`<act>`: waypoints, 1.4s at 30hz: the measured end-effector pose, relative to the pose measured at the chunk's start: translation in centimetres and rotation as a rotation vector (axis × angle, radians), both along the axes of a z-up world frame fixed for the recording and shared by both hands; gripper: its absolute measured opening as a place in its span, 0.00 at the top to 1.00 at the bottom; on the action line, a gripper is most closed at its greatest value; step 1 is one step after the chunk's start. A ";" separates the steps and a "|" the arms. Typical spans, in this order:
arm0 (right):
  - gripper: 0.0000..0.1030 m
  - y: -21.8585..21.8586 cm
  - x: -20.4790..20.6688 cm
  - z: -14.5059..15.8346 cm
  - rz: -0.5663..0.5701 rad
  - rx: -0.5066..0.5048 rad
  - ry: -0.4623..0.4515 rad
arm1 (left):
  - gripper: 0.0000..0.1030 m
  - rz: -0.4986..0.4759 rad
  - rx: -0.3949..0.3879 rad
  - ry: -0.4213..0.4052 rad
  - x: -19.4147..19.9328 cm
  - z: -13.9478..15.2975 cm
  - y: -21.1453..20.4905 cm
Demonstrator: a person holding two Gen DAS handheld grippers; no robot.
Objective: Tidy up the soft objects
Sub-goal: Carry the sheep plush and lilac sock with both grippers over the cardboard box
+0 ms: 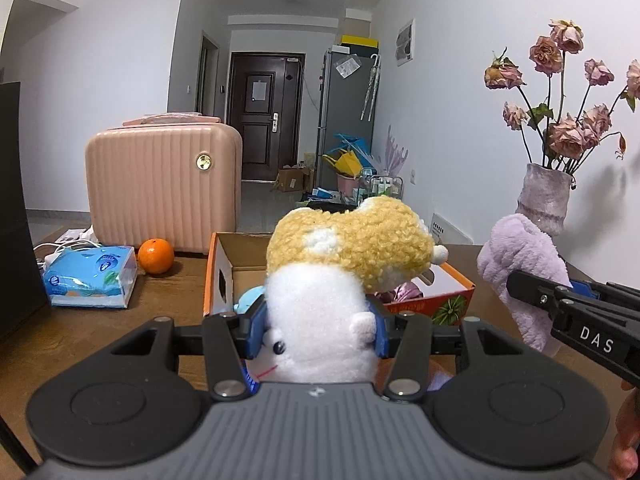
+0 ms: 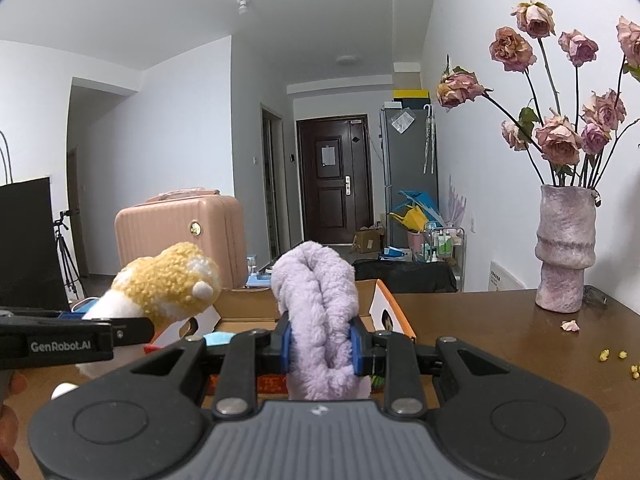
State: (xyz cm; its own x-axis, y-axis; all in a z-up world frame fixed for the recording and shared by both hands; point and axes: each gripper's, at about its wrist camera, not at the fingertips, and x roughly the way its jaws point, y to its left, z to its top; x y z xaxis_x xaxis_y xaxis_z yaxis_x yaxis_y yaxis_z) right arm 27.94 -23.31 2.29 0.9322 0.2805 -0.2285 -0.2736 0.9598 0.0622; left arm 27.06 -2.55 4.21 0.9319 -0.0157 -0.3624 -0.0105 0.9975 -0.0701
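**Both toys held up, box sits dead ahead**

The open cardboard box (image 1: 224, 276) is found at centre frame on the table (image 1: 100, 332), right behind both loads. The yellow-and-white plush (image 1: 336, 280) is clamped upright in the left gripper (image 1: 318, 330), nearest the box opening. The purple plush (image 2: 320, 312) is pinched in the right gripper (image 2: 320, 346), long axis vertical, off to the right. A short forward drop is probably all that's needed.

You have two soft toys, one cardboard box (image 1: 224, 264), one orange (image 1: 156, 256), one tissue pack (image 1: 90, 282), one vase (image 2: 566, 248).
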 end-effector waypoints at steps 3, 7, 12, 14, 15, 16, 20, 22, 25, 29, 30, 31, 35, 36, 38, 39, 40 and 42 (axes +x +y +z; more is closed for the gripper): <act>0.75 0.0 0.9 0.1 0.004 -0.002 -0.002 | 0.51 0.002 -0.001 -0.003 0.9 0.1 -0.2; 0.75 0.3 2.2 0.4 0.011 -0.007 -0.006 | 0.51 0.006 -0.007 -0.003 2.2 0.4 -0.5; 0.75 0.5 4.2 0.6 0.018 -0.012 -0.002 | 0.51 0.026 -0.005 -0.002 3.9 0.4 -0.2; 0.75 0.7 4.9 0.5 0.022 -0.015 0.006 | 0.51 0.037 -0.007 0.000 4.5 0.5 0.1; 0.75 0.8 5.2 0.4 0.024 -0.018 0.009 | 0.51 0.041 -0.007 0.000 4.8 0.5 0.2; 0.75 0.9 5.5 0.3 0.026 -0.021 0.011 | 0.51 0.046 -0.007 0.001 5.1 0.5 0.3; 0.75 1.2 6.4 0.3 0.037 -0.023 0.010 | 0.51 0.061 -0.007 0.008 6.2 0.3 0.6; 0.75 1.4 6.7 0.5 0.040 -0.025 0.001 | 0.51 0.070 -0.009 0.008 6.7 0.4 0.7; 0.75 1.7 7.5 0.8 0.045 -0.028 -0.012 | 0.51 0.078 -0.011 0.002 7.4 0.5 0.8; 0.75 2.1 8.5 1.1 0.045 -0.031 -0.030 | 0.51 0.088 -0.014 -0.003 8.6 0.8 1.0; 0.75 2.1 8.8 1.3 0.043 -0.032 -0.033 | 0.51 0.090 -0.015 -0.005 8.9 0.9 1.0; 0.75 2.2 9.2 1.4 0.042 -0.033 -0.034 | 0.51 0.092 -0.018 -0.006 9.2 0.9 1.0; 0.75 2.4 10.9 1.6 0.038 -0.035 -0.029 | 0.51 0.097 -0.018 -0.013 10.3 1.0 0.9; 0.75 2.4 11.3 1.6 0.038 -0.035 -0.026 | 0.51 0.098 -0.018 -0.013 10.7 1.0 0.9; 0.75 2.3 12.1 1.6 0.041 -0.028 -0.024 | 0.51 0.100 -0.018 -0.010 11.4 0.9 0.9; 0.75 2.3 12.5 1.7 0.042 -0.025 -0.023 | 0.51 0.102 -0.017 -0.007 11.7 0.9 0.8; 0.75 2.3 12.9 1.7 0.042 -0.023 -0.021 | 0.51 0.104 -0.018 -0.004 12.0 0.8 0.8; 0.75 2.3 13.7 1.8 0.041 -0.023 -0.018 | 0.51 0.108 -0.020 0.003 12.6 0.7 0.9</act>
